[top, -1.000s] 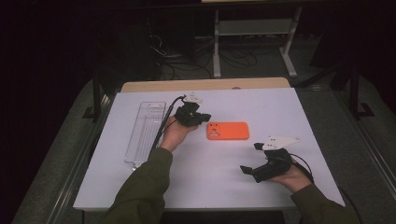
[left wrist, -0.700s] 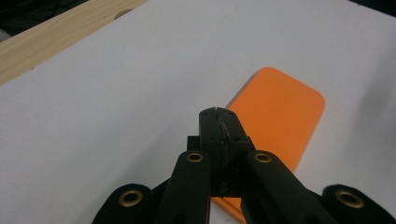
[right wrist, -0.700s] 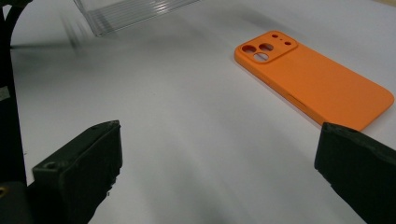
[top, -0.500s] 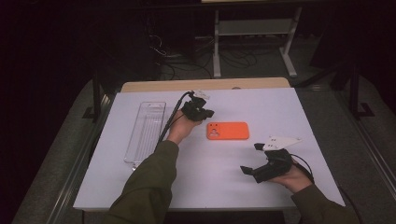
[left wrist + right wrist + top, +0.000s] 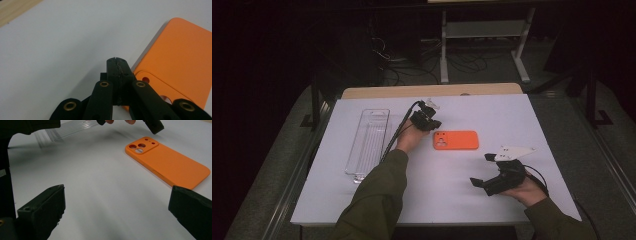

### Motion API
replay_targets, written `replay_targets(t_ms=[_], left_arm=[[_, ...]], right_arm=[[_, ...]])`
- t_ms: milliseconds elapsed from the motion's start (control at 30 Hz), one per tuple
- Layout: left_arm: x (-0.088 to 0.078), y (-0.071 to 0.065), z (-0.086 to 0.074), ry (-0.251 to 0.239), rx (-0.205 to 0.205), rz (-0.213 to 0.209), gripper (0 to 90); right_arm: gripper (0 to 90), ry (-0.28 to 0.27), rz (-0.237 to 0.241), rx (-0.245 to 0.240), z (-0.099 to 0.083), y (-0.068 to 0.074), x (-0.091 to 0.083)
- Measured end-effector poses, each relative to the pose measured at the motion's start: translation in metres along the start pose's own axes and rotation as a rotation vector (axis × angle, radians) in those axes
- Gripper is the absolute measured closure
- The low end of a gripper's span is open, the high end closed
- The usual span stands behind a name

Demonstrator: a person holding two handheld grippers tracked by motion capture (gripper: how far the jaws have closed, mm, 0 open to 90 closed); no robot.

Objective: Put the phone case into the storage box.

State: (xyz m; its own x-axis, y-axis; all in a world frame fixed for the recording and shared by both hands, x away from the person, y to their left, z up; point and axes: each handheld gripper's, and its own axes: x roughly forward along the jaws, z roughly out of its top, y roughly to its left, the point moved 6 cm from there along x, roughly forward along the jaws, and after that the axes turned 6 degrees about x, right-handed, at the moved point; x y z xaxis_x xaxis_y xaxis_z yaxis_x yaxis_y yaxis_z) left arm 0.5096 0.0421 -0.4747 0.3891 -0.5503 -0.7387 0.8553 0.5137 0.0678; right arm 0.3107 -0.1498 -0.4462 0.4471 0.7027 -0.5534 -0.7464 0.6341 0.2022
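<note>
Orange phone case (image 5: 456, 140): we see left gripper (image 5: 433, 124) clenched empty, forearm stretched to its camera end; right gripper (image 5: 480, 184) released, resting nearer us.

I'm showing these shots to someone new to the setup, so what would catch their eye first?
The bright orange phone case stands out at once, lying flat with its camera cutouts up near the middle of the white table. The left gripper sits at the case's camera-cutout end with its jaws shut, while the right gripper waits open nearer the person. A clear ribbed tray lies to the left of the case.
</note>
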Motion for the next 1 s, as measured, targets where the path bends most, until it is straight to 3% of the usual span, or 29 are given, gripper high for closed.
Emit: replay_targets(t_ms=[267,533,1000], left_arm=[[0.008,-0.004,-0.004,0.006,-0.024,-0.013,90.0],[0.008,-0.003,-0.005,0.011,-0.028,-0.023,90.0],[0.004,-0.012,-0.008,0.004,-0.073,-0.058,90.0]], right_arm=[[0.2,-0.002,0.002,-0.003,0.000,0.000,0.000],[0.2,-0.002,0.001,-0.001,0.000,0.000,0.000],[0.3,-0.002,0.000,-0.001,0.000,-0.001,-0.001]])
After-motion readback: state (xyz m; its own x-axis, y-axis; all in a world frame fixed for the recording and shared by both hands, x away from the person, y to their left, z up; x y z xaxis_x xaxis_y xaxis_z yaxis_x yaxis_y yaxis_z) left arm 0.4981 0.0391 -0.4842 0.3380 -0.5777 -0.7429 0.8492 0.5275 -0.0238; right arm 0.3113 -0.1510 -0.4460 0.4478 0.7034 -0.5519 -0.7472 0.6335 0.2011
